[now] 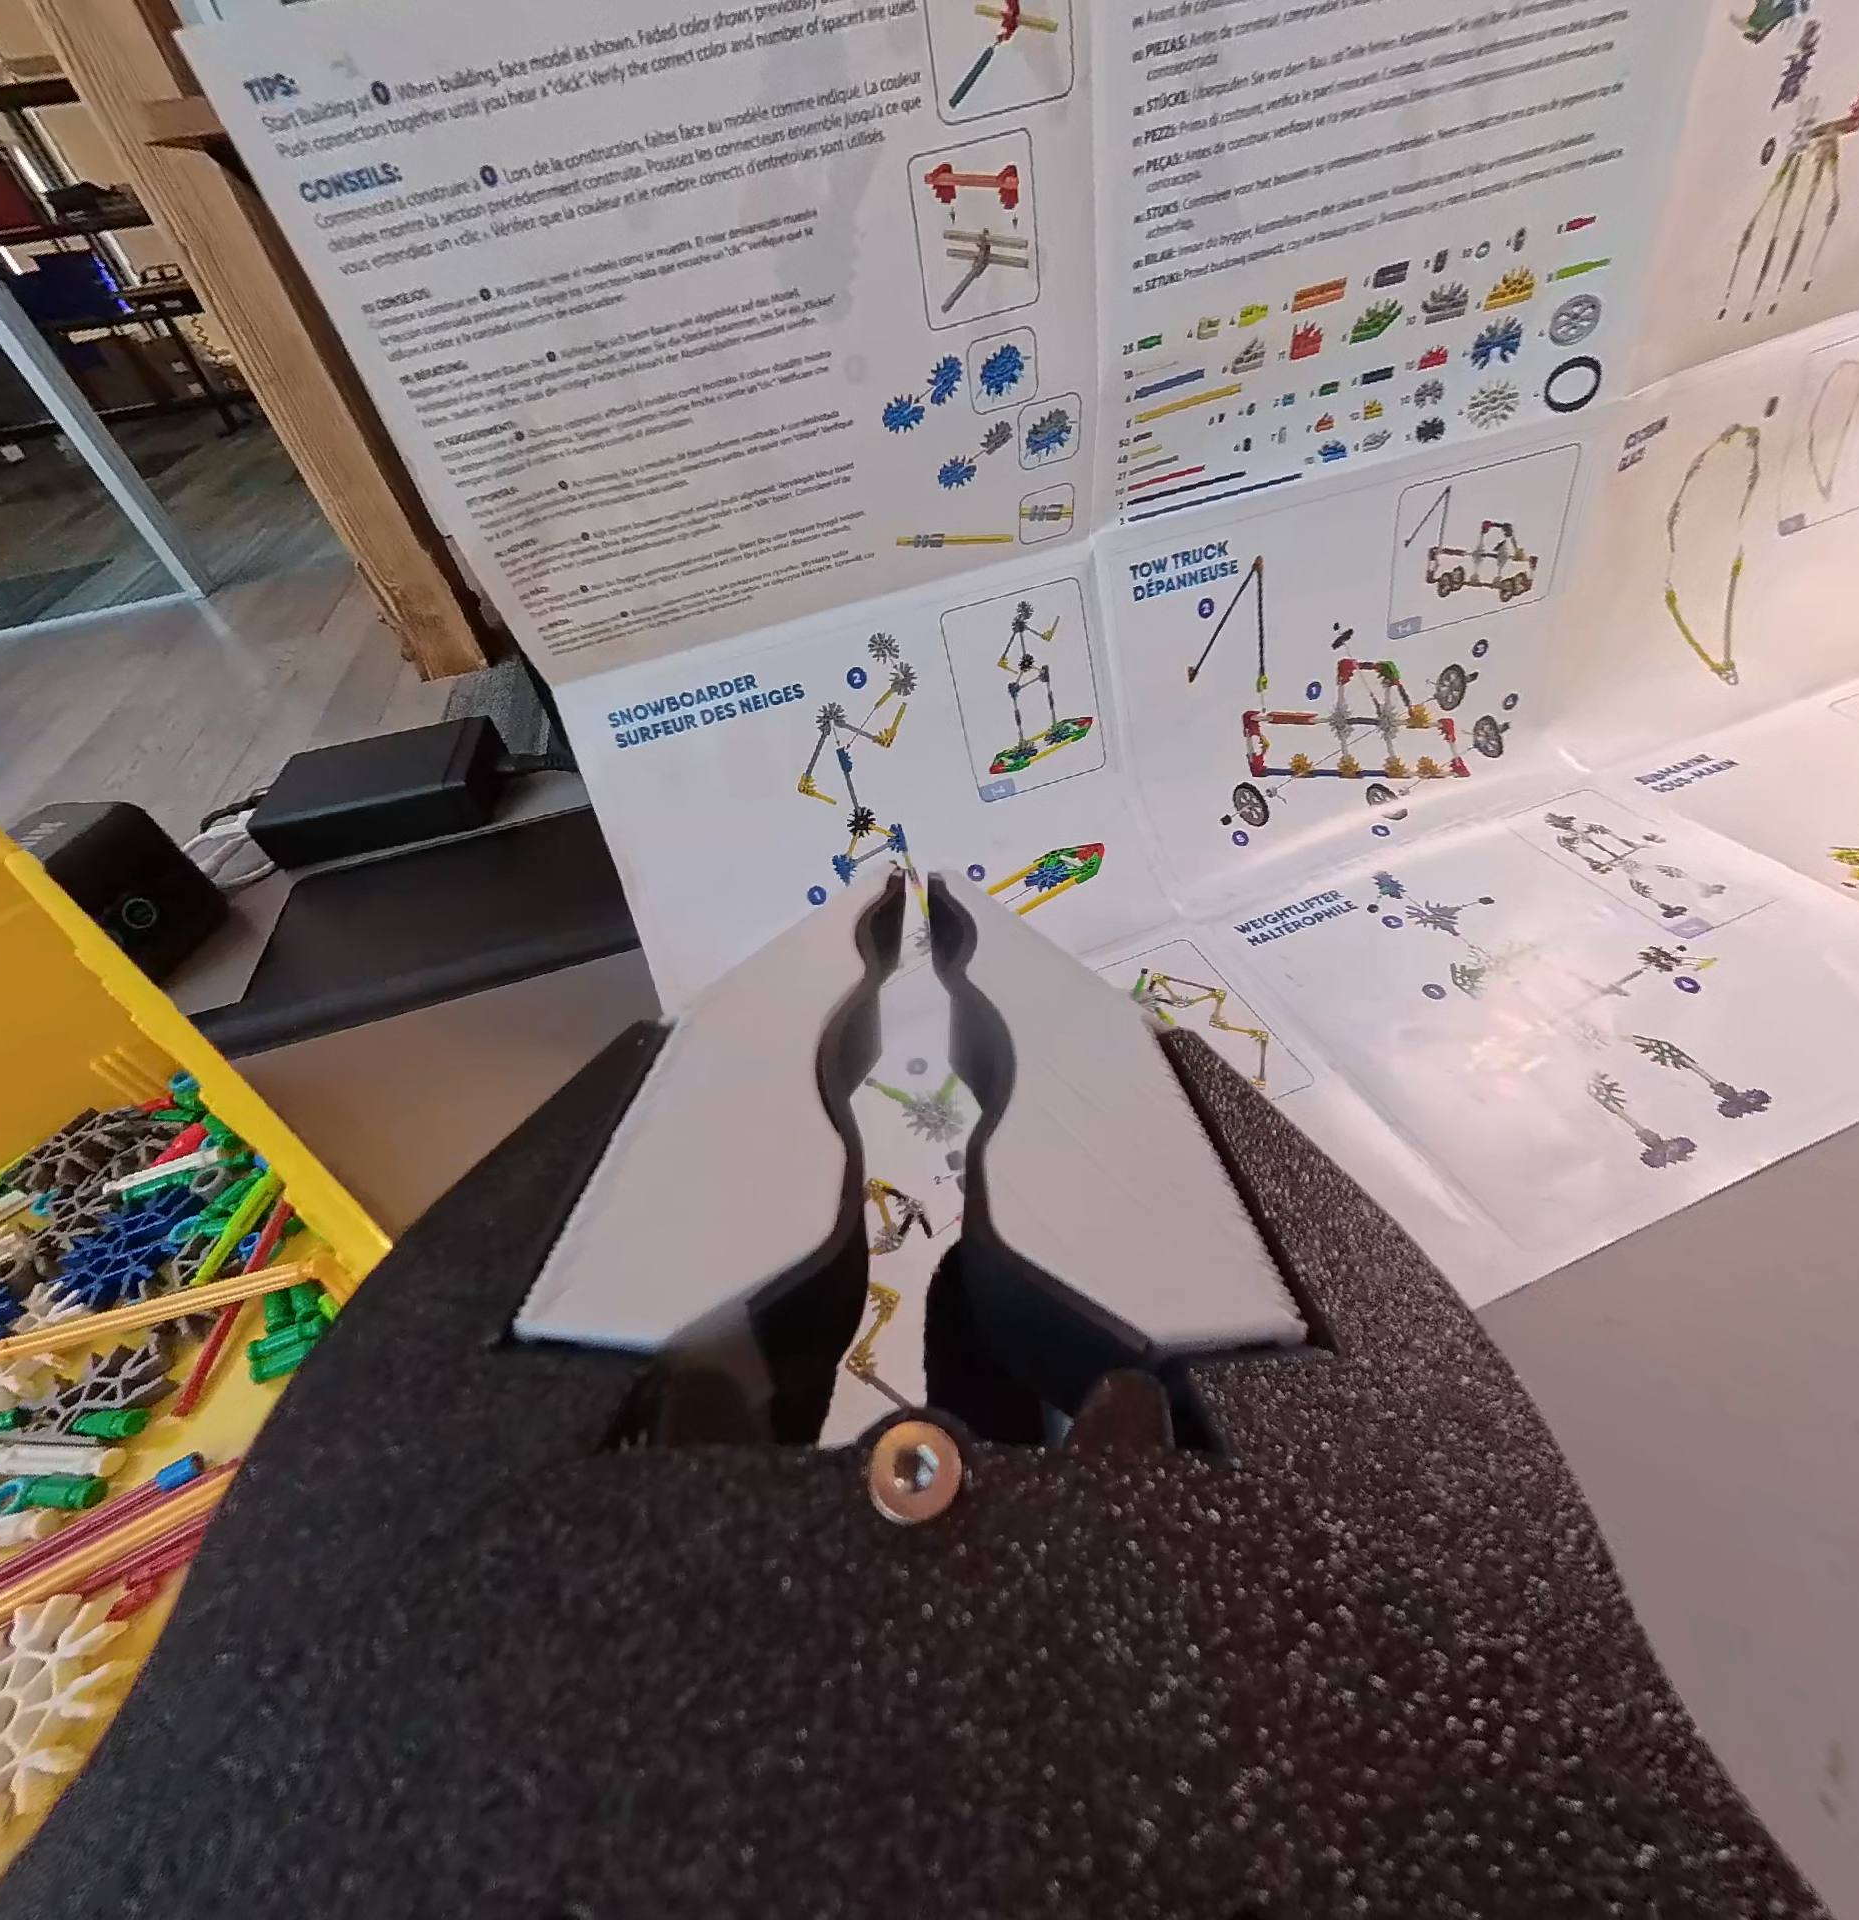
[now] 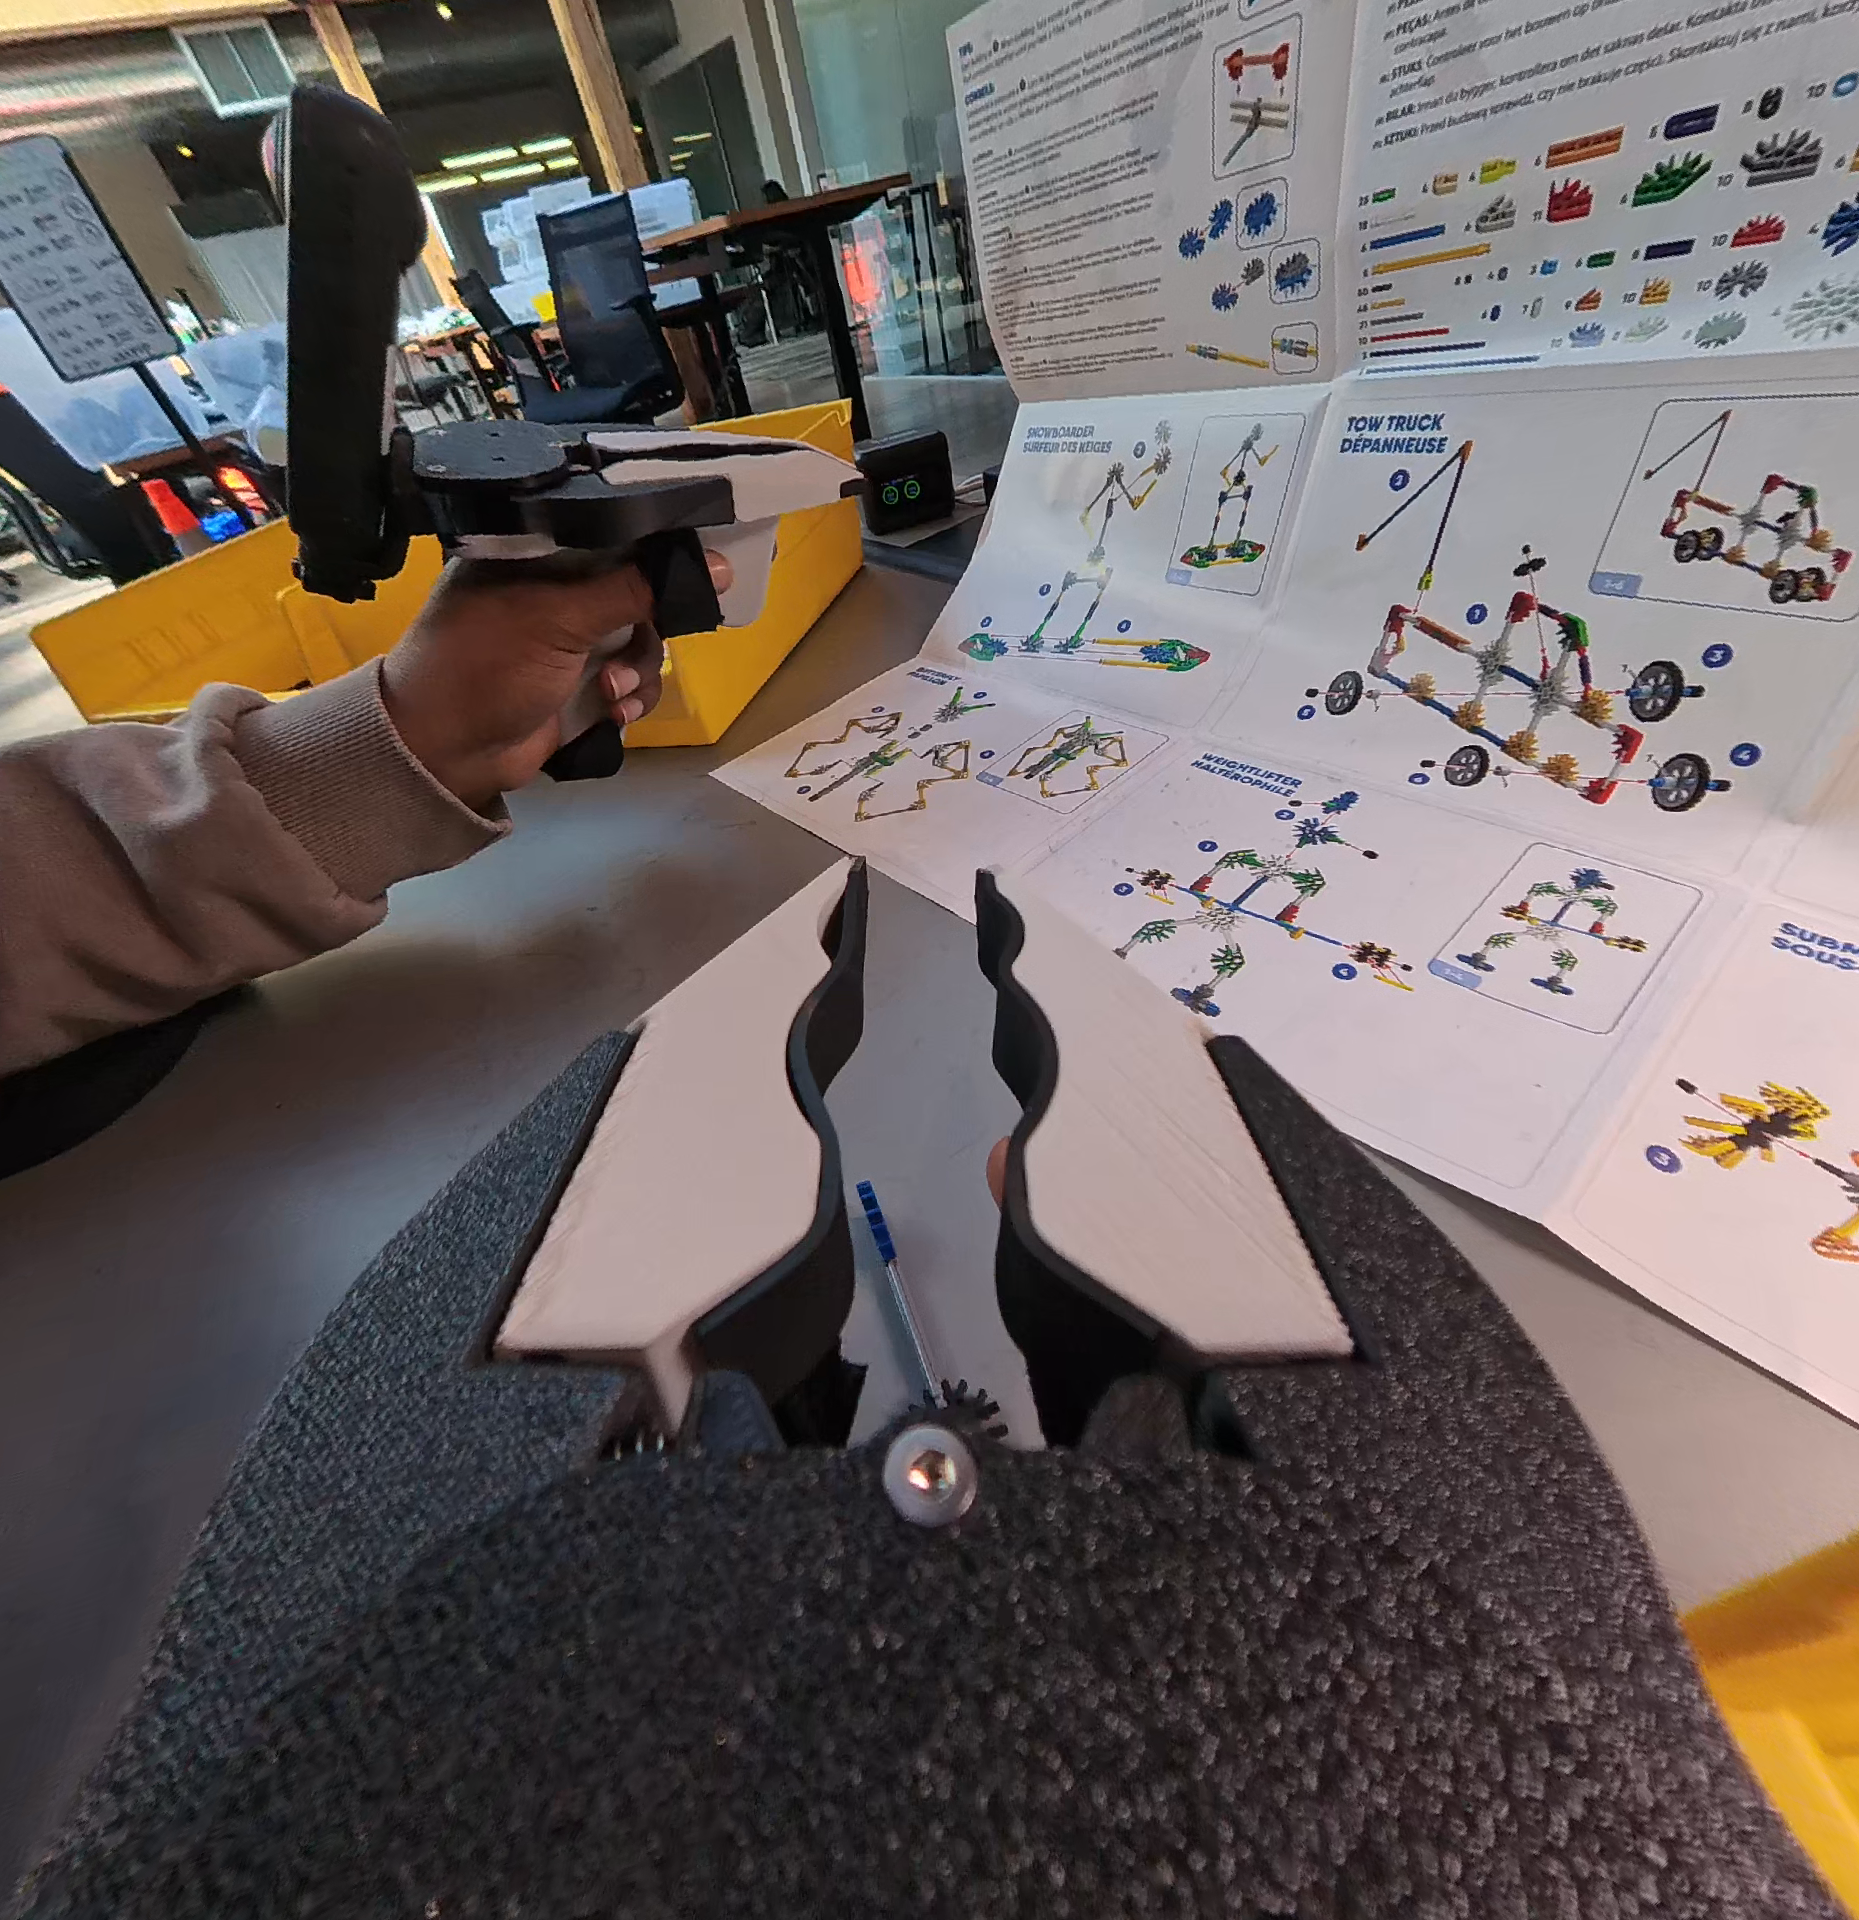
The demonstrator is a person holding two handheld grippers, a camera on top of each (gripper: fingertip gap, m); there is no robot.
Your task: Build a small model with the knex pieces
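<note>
My left gripper [image 1: 912, 881] hangs in the air above the instruction sheet [image 1: 1372, 935], tips nearly together with only a thin slit between them. It holds nothing. In the right wrist view it sits level, fingers pointing toward the sheet, and my left hand [image 2: 551, 665] is wrapped round its handle, sleeve [image 2: 177, 831] resting low near the table [image 2: 489, 1039].

My right gripper [image 2: 920, 883] is held low over the grey table, jaws parted wide, nothing between the pads. It tilts forward and down, tips just short of the sheet's near edge.

Under the right gripper, close to its base, a small rod-and-connector piece [image 2: 899, 1299] lies flat on the table: a thin grey rod with a blue end, and a dark toothed connector at the near end, partly hidden by the gripper body. It is not gripped; the jaws stand apart to either side above it.

The sheet is propped so its upper half stands upright at the back and its lower half lies flat, probably so the diagrams can be read from here.

A yellow bin [image 1: 94, 1091] of loose coloured rods and connectors sits to the left of the left gripper, within easy reach. A second yellow edge [image 2: 1798, 1714] shows at the lower right of the right wrist view; I cannot tell what it belongs to.

Behind the bin: a black power brick [image 1: 385, 790] and a small black device [image 1: 135, 894].
</note>
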